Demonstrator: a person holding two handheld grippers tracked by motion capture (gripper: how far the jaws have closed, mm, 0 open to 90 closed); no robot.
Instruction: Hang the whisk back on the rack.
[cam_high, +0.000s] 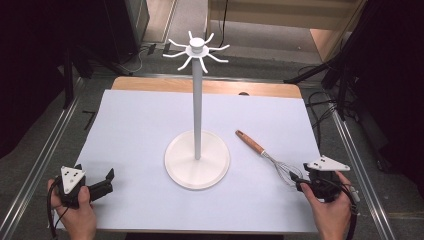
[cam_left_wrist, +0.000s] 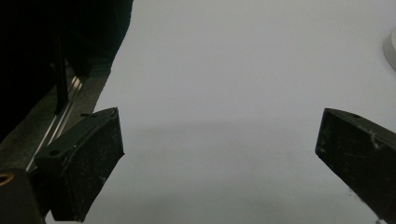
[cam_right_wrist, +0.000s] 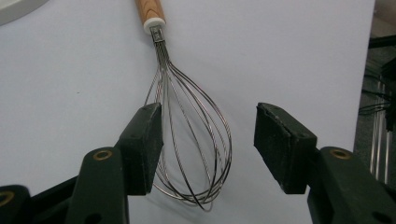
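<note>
High view: white sheet (cam_high: 140, 130) covers wooden table (cam_high: 150, 84), grey floor (cam_high: 280, 45).

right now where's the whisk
The whisk lies on the table's right side, right of the hook stand's base, wire end between the open right claw.

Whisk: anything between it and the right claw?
Nothing visible. The right claw is open, its jaws either side of the whisk wire loops lying on the white table cover. The stand sits off to the left.

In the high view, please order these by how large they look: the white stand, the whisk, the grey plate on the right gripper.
1. White stand
2. Whisk
3. Grey plate on the right gripper
</note>
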